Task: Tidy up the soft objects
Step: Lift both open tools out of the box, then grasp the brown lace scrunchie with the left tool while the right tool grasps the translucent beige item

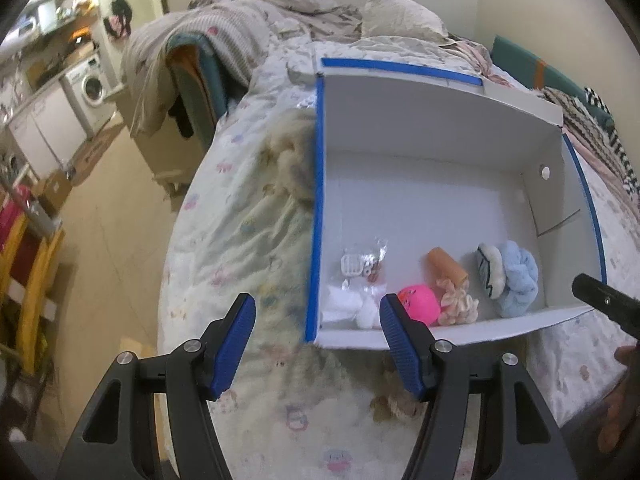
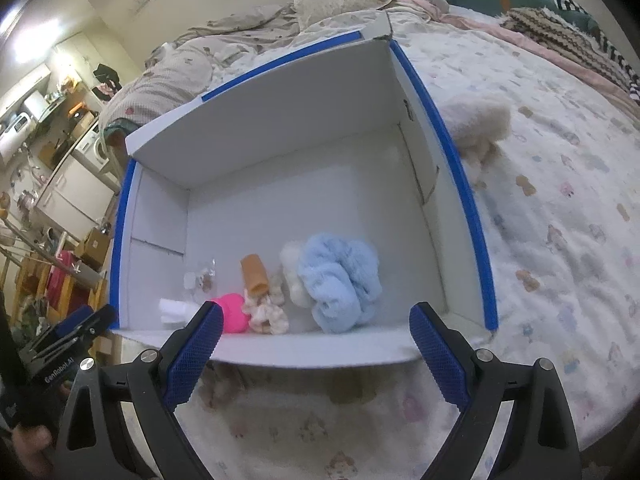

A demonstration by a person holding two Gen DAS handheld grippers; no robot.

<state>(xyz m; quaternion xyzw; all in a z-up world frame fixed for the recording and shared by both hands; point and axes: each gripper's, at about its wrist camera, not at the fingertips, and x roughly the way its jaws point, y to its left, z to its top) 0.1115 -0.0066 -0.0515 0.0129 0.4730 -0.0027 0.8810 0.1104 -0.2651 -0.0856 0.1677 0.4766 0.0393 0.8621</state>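
Note:
A white cardboard box [image 1: 420, 112] with blue taped edges lies open on the bed; it also shows in the right wrist view [image 2: 280, 120]. Along its near wall lie a light blue fluffy cloth [image 2: 340, 280], a white plush piece [image 2: 292, 272], a pink ball [image 2: 232, 312], a cream scrunchie [image 2: 268, 314], an orange tube [image 2: 254, 274], white cotton [image 2: 174, 310] and a clear packet [image 1: 362, 262]. My left gripper [image 1: 316, 344] is open and empty over the box's near left corner. My right gripper [image 2: 316, 344] is open and empty at the box's near rim.
A cream fluffy plush [image 2: 476, 120] lies on the patterned bedsheet right of the box. Another fluffy piece [image 1: 288, 152] lies left of the box. Crumpled blankets and pillows [image 1: 280, 12] pile at the head of the bed. The floor and a washing machine [image 1: 94, 86] are at left.

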